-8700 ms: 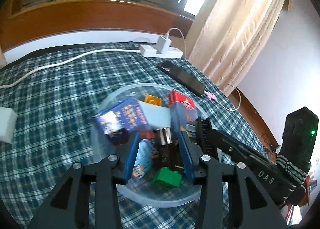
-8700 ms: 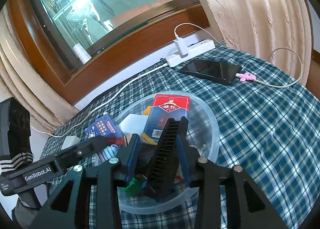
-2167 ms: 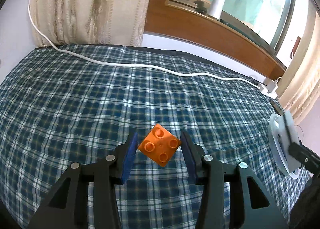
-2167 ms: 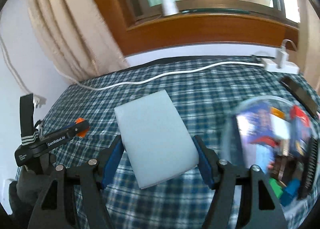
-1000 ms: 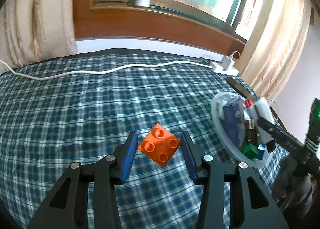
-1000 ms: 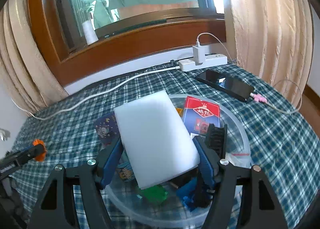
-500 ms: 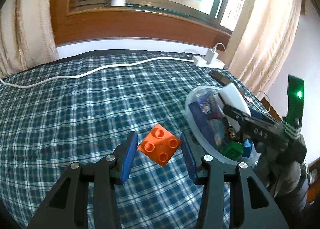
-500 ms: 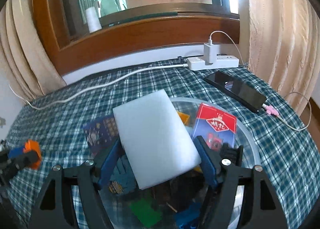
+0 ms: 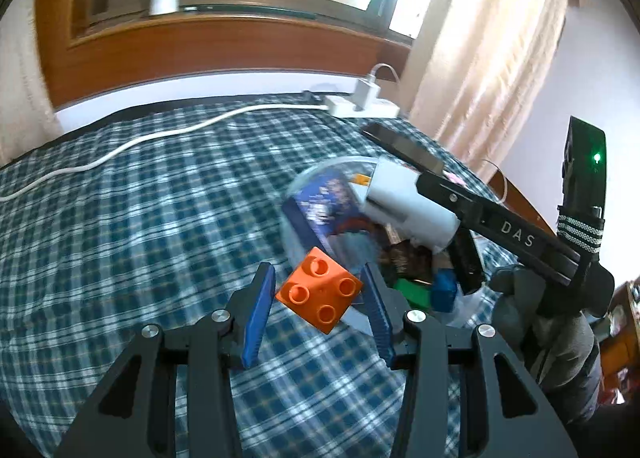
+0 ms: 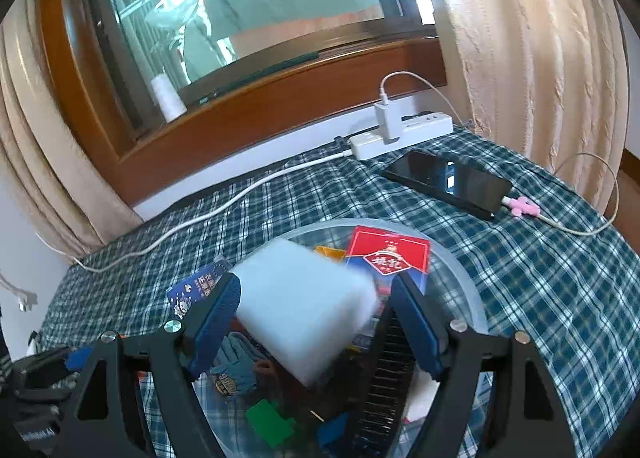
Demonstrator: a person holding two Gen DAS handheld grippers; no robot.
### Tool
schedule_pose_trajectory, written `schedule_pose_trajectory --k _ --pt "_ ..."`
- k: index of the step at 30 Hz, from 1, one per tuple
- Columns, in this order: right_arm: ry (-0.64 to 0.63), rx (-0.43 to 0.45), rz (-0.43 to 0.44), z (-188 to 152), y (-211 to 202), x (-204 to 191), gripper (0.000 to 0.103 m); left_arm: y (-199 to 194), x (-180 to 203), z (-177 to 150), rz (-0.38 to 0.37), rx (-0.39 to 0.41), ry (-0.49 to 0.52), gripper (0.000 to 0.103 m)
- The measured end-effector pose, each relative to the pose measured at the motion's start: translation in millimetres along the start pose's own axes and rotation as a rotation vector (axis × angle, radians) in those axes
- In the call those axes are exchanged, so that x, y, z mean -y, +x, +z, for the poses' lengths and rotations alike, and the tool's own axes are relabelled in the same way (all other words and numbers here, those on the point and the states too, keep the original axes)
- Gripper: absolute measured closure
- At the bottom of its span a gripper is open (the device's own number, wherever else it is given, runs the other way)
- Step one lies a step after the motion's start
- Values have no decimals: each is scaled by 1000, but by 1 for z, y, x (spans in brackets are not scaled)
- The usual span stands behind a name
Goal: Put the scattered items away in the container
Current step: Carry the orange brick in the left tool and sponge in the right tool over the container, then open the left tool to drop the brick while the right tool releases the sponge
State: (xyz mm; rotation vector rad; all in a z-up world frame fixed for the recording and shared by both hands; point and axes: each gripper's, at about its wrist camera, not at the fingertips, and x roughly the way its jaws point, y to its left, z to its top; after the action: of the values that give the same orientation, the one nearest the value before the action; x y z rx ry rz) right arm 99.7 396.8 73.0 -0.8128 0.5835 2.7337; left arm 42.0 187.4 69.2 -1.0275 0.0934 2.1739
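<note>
My left gripper [image 9: 318, 310] is shut on an orange toy brick [image 9: 319, 290] and holds it in the air just left of the clear round bowl [image 9: 292, 194]. My right gripper [image 10: 316, 322] is over the bowl [image 10: 468, 278]. Its jaws stand wide, and the white sponge block [image 10: 304, 306] between them looks blurred and tilted, a gap on its right side. The sponge [image 9: 408, 206] also shows above the bowl in the left wrist view. The bowl holds a red card box [image 10: 386, 254], a blue box [image 10: 192, 290], a black comb [image 10: 384, 382], and green and blue bricks.
The bowl stands on a blue plaid cloth [image 9: 140, 210]. A black phone [image 10: 444, 178] with a pink-tipped cable lies behind the bowl. A white power strip [image 10: 400, 132] with a charger and a white cord [image 9: 160, 138] lie along the wall under the window. Curtains hang at both sides.
My right jaws have opened and the sponge has tipped down between them over the bowl. My left gripper has carried the orange brick closer to the bowl.
</note>
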Motion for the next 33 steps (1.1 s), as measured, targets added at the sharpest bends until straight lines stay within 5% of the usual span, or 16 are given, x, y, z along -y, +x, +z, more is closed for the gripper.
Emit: schedule_pose_trajectory --k 10,21,27,33 --pt "75 31 8 0 -5 21 22 29 36 4 -60 -44 53 55" --pt "95 41 32 1 -8 28 22 52 49 1 -45 -87 82 55" --pt "89 44 27 0 -9 26 22 52 51 -1 -78 -94 87 37" --pt "86 73 -23 -1 -12 30 22 45 48 -5 -63 -86 86 37"
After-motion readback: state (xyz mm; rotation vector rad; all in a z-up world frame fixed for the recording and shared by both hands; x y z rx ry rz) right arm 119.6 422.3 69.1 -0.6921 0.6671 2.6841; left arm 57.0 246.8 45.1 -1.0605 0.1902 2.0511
